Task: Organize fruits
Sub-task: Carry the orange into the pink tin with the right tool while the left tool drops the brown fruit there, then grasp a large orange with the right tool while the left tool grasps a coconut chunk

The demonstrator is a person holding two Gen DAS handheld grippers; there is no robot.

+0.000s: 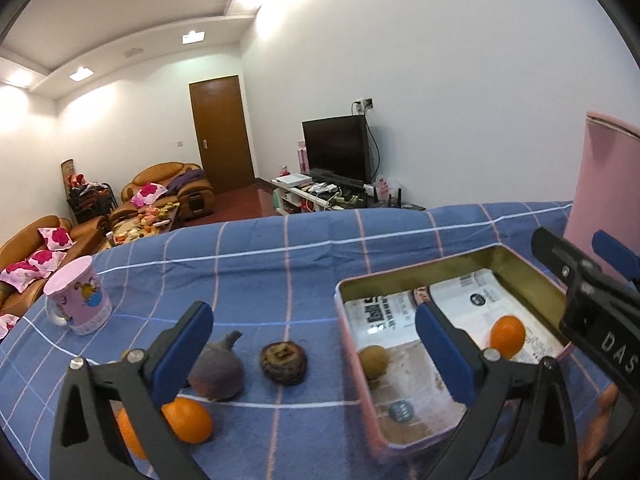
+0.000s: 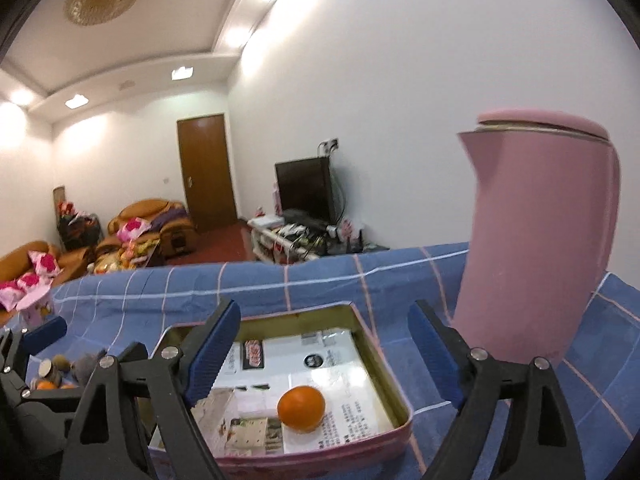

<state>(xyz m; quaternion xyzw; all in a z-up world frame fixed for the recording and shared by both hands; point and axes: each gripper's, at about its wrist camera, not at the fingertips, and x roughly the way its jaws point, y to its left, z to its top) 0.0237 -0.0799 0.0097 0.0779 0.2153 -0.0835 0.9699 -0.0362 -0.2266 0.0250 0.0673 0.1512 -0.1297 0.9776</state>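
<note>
A pink-sided tin (image 1: 420,277) lined with printed paper lies on the blue checked cloth. In it sit an orange (image 1: 507,336) and a small brown round fruit (image 1: 374,361). Left of the tin lie a purple fig-like fruit (image 1: 218,372), a dark brown fruit (image 1: 284,362) and an orange (image 1: 192,420); a second orange (image 1: 130,434) is partly hidden by a finger. My left gripper (image 1: 312,316) is open, empty, above the cloth and the tin's left edge. My right gripper (image 2: 323,312) hangs open and empty over the tin (image 2: 382,364), above its orange (image 2: 301,409).
A tall pink kettle (image 2: 536,240) stands close to the right of the tin. A pink mug (image 1: 78,300) stands at the far left of the cloth. The right gripper (image 1: 572,240) reaches in over the tin's right corner. Beyond the table's far edge lies a living room.
</note>
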